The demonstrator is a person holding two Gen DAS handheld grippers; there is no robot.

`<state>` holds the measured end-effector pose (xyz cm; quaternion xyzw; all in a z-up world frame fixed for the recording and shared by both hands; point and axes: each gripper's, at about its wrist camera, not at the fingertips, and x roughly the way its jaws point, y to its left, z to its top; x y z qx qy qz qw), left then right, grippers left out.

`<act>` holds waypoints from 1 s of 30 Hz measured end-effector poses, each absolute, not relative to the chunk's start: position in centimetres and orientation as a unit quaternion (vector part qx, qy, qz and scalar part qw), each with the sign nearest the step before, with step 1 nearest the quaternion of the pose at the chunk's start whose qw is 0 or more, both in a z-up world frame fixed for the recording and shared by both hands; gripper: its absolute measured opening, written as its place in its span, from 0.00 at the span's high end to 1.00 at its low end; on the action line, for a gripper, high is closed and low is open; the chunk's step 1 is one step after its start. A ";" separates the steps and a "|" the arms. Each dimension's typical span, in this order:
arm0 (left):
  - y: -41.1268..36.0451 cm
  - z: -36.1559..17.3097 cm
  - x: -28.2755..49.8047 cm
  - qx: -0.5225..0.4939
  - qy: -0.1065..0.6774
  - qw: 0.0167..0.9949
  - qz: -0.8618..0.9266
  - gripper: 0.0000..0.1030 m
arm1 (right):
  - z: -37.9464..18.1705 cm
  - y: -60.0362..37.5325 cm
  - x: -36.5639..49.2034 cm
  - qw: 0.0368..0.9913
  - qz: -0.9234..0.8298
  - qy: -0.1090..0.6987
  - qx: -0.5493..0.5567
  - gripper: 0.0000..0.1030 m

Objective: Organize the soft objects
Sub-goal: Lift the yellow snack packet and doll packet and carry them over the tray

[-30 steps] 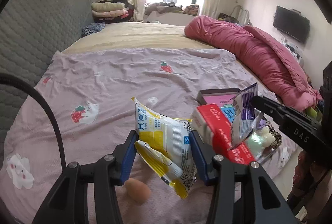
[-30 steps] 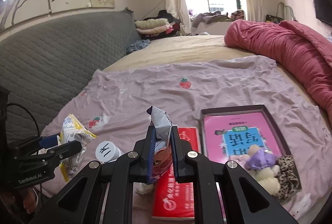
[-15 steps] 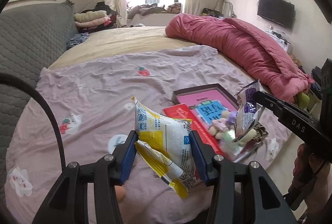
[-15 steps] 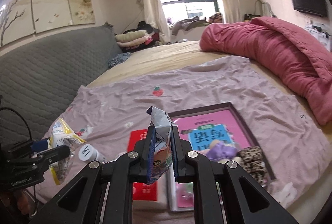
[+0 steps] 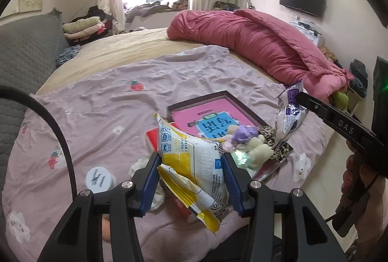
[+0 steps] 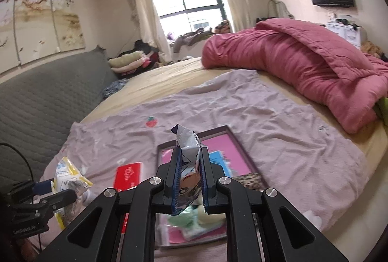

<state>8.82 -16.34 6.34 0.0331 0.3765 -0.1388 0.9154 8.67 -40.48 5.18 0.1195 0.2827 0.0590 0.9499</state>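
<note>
My left gripper point(image 5: 191, 179) is shut on a yellow and white snack packet point(image 5: 191, 165) and holds it above the near edge of the bed. My right gripper point(image 6: 190, 179) is shut on a silver and purple snack packet point(image 6: 188, 162), also lifted; that packet also shows at the right of the left wrist view point(image 5: 289, 114). Below them a dark-framed tray point(image 5: 206, 99) holds a pink book point(image 5: 213, 121), a purple and cream plush toy point(image 5: 247, 140) and a leopard-print piece point(image 5: 271, 136). A red tissue pack point(image 6: 128, 174) lies left of the tray.
A lilac sheet point(image 5: 121, 102) covers the near bed. A rolled pink duvet point(image 5: 254, 43) lies at the far right. A white-capped bottle point(image 5: 99, 178) stands at the near left. A grey quilted headboard point(image 6: 41, 97) runs along the left. Folded clothes point(image 5: 82, 28) sit at the back.
Both grippers have risen and pulled back from the bed with their packets still held. The tray and red pack now sit lower and farther in both views.
</note>
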 end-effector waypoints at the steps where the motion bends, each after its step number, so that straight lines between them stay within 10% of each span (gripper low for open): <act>1: -16.9 6.2 8.9 0.037 0.378 0.914 -0.142 0.51 | 5.0 -41.0 8.6 0.950 0.054 0.283 0.124 0.86; 30: -24.5 -3.8 19.3 0.050 0.484 0.861 -0.152 0.51 | -3.8 -41.4 12.8 0.926 -0.039 0.375 -0.010 0.86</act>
